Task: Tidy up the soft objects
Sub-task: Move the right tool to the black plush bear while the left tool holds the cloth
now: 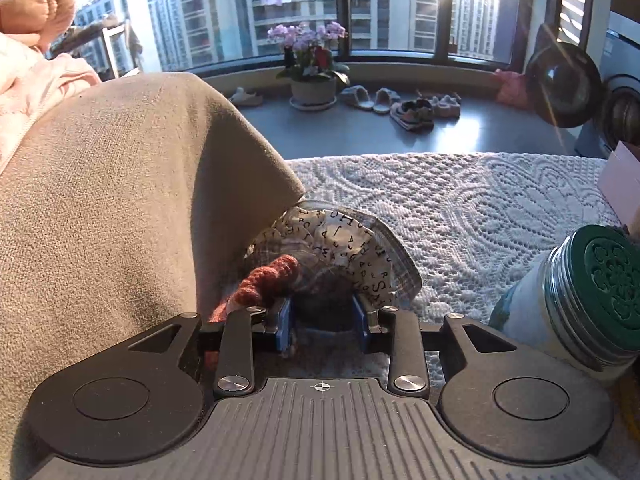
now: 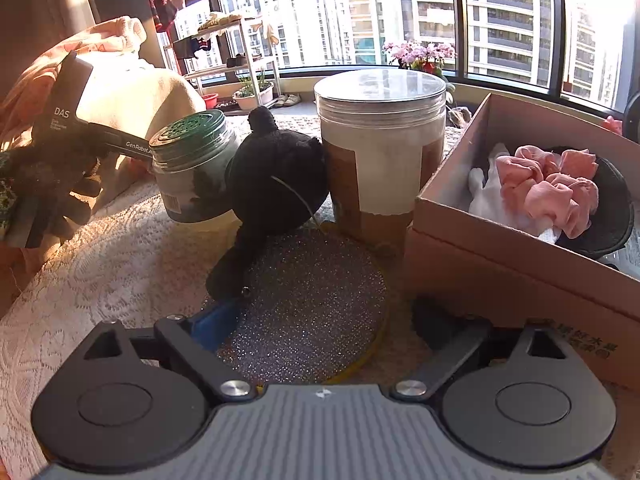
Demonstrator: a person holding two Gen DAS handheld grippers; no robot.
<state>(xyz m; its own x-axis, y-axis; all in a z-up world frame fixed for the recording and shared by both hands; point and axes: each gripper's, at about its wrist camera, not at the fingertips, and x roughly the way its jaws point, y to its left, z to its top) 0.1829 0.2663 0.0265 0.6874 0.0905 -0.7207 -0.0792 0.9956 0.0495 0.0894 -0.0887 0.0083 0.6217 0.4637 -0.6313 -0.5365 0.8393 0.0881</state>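
Note:
In the left wrist view my left gripper (image 1: 324,320) is shut on a bundle of scrunchies (image 1: 332,256): a letter-print one, a plaid one and a rust knitted one (image 1: 272,280). It holds them just above the lace cloth (image 1: 460,216), beside a beige fabric mound (image 1: 132,208). In the right wrist view my right gripper (image 2: 320,320) is open wide over a glittery round disc (image 2: 308,304). A black soft item (image 2: 276,176) lies just ahead of its left finger (image 2: 212,324). A cardboard box (image 2: 516,256) at right holds a pink scrunchie (image 2: 556,188), white cloth and a dark item.
A small green-lidded jar (image 2: 192,172) and a tall clear-lidded jar (image 2: 380,148) stand behind the disc; the small jar also shows in the left wrist view (image 1: 576,296). Pink clothing (image 1: 36,92) lies at far left. Flower pot (image 1: 312,68) and shoes sit by the window.

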